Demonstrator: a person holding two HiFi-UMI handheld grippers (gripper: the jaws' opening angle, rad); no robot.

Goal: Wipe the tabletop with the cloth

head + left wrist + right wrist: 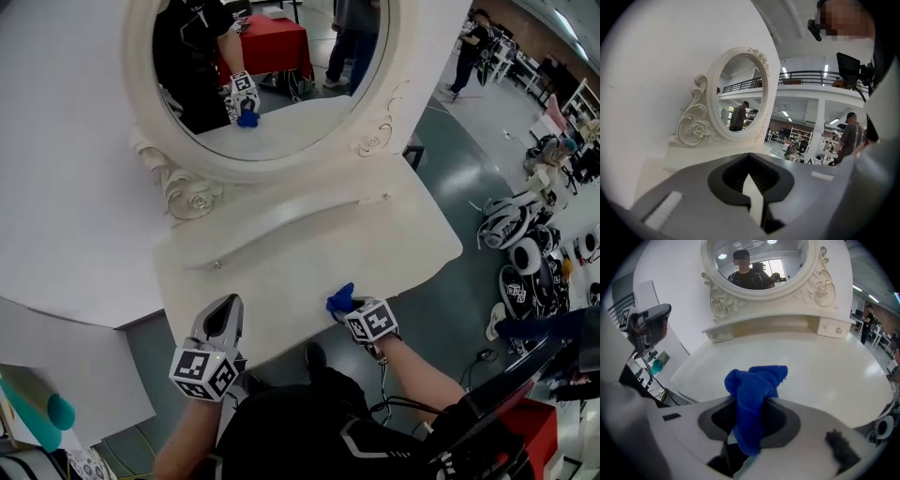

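Right gripper fingers clamped on bunched blue cloth, at near edge of table. Left gripper fingers closed, empty. Cloth likely soft, light, floppy; grip bunched middle.

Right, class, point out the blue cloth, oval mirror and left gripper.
blue cloth [754,392], right gripper view, bunched middle.
oval mirror [277,80], head view, glass.
left gripper [229,306], head view, between fingertips.

Bright, even overhead light is supplied; ceiling strip lights are visible right of the mirror. Soft sheen is spread over the tabletop below the mirror; shadows are faint. Both gripper views are barrel-distorted with black corners. The cloth is rendered sharp.
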